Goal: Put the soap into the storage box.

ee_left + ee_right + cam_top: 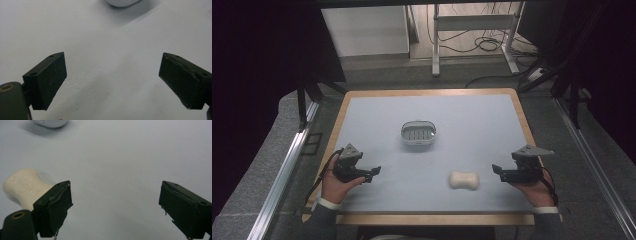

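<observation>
A cream bar of soap (463,180) with a pinched waist lies on the pale blue table mat (472,130), front right of centre. An oval soap dish (418,133) with a ridged insert stands near the middle. My left gripper (373,173) rests at the front left, open, jaws empty and pointing right. My right gripper (498,171) rests at the front right, open, pointing left toward the soap, a short gap away. In the right gripper view the soap (23,186) lies beyond my left jaw and the dish (50,123) shows at the top edge. The left gripper view catches the dish (122,2) at its top.
The mat sits on a wooden table top (343,115). Grey carpet (272,150) flanks it. Beyond the far edge stand a white desk frame (472,25) and loose cables (487,45) on the floor.
</observation>
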Tool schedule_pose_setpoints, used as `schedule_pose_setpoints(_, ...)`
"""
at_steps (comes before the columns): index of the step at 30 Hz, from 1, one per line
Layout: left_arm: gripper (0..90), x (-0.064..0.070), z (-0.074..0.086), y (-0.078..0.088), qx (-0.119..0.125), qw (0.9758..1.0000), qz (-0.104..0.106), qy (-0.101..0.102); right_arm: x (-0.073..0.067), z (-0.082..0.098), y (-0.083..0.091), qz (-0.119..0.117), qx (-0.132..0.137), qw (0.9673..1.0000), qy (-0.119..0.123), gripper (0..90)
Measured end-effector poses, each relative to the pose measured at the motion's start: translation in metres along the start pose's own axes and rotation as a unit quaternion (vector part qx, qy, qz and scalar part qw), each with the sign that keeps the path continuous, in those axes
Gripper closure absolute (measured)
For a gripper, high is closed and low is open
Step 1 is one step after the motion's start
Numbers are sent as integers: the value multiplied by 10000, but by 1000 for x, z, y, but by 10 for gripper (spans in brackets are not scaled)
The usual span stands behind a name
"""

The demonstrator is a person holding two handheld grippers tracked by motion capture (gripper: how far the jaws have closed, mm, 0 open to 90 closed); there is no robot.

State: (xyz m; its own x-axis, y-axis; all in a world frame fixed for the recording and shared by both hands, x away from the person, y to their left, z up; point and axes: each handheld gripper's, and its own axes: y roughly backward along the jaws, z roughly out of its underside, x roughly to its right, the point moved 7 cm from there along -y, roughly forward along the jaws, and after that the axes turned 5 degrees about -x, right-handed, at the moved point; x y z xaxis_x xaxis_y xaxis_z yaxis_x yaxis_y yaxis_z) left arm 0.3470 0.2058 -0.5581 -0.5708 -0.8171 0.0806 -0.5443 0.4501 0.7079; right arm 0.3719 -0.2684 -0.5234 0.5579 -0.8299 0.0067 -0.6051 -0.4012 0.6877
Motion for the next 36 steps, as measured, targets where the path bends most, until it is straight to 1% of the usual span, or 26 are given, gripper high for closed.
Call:
schedule_pose_setpoints(2, 88, -1, 1, 0, -24, 10000, 13, 0, 1, -1, 0, 21, 12, 10000, 1, 106)
schedule_pose_setpoints(3, 89, -1, 1, -1, -50, 10000, -21, -30, 0, -1, -1, 3, -5, 10000, 18, 107)
schedule_pose_setpoints(5, 89, -1, 2, -2, -113, 9999, -22, -81, -2, 1, -2, -86, -48, 9999, 113, 125)
schedule_pose_setpoints(6, 89, -1, 2, -2, -113, 9999, -22, -81, -2, 1, -2, -86, -48, 9999, 113, 125)
schedule_pose_setpoints(7, 89, 0, 2, -2, -104, 9999, -11, -77, -5, 2, -1, -145, -73, 9997, 207, 135)
schedule_pose_setpoints(10, 90, 1, 2, 3, -33, 10000, 42, -3, -10, 0, 2, -214, -65, 9993, 298, 174)
schedule_pose_setpoints(12, 92, 2, 1, 5, -10, 10000, 73, 34, -14, -3, 4, -280, -74, 9986, 431, 188)
schedule_pose_setpoints(13, 94, 2, 1, 6, -27, 9999, 106, 36, -16, -4, 5, -310, -86, 9984, 472, 193)
schedule_pose_setpoints(15, 96, 1, 0, 6, -43, 9999, 98, 16, -21, -8, 6, -381, -139, 9972, 628, 210)
schedule_pose_setpoints(16, 103, 1, -1, 9, -41, 10000, -9, -54, -24, -11, 6, -443, -168, 9964, 703, 218)
schedule_pose_setpoints(17, 108, 1, -2, 11, -17, 10000, -15, -72, -28, -12, 5, -516, -223, 9953, 793, 222)
schedule_pose_setpoints(18, 112, 1, -1, 11, -11, 10000, -17, -82, -31, -14, 4, -557, -309, 9938, 912, 223)
schedule_pose_setpoints(19, 115, 1, 0, 11, -49, 9999, -33, -122, -35, -16, 3, -554, -450, 9916, 1080, 228)
schedule_pose_setpoints(21, 116, 1, 1, 11, -70, 9999, -46, -136, -41, -21, 3, -592, -618, 9879, 1290, 230)
schedule_pose_setpoints(23, 116, 2, 3, 10, -104, 9998, -54, -159, -48, -29, 3, -665, -651, 9850, 1452, 232)
schedule_pose_setpoints(25, 116, 3, 3, 10, -124, 9998, -45, -176, -55, -36, 2, -726, -739, 9812, 1626, 231)
schedule_pose_setpoints(26, 116, 3, 3, 10, -124, 9998, -45, -176, -55, -36, 2, -726, -739, 9812, 1626, 231)
schedule_pose_setpoints(27, 117, 5, 4, 11, -149, 9996, -44, -231, -62, -41, -2, -800, -840, 9772, 1780, 231)
schedule_pose_setpoints(28, 118, 5, 5, 11, -156, 9996, -53, -248, -64, -43, -4, -839, -883, 9759, 1812, 229)
schedule_pose_setpoints(29, 118, 6, 6, 11, -174, 9995, -66, -264, -68, -44, -9, -896, -964, 9727, 1910, 229)
schedule_pose_setpoints(30, 117, 6, 6, 11, -174, 9995, -66, -264, -68, -44, -9, -896, -964, 9727, 1910, 229)
schedule_pose_setpoints(31, 116, 6, 8, 12, -183, 9994, -96, -263, -74, -46, -18, -922, -1144, 9665, 2107, 231)
schedule_pose_setpoints(32, 116, 7, 9, 12, -186, 9994, -111, -251, -74, -46, -18, -922, -1144, 9665, 2107, 231)
schedule_pose_setpoints(33, 116, 6, 11, 13, -198, 9994, -132, -251, -79, -47, -24, -942, -1245, 9624, 2223, 237)
schedule_pose_setpoints(34, 116, 5, 14, 13, -236, 9994, -145, -219, -81, -48, -27, -982, -1275, 9610, 2249, 243)
schedule_pose_setpoints(36, 115, 4, 16, 13, -274, 9992, -189, -228, -88, -49, -34, -1081, -1348, 9563, 2357, 252)
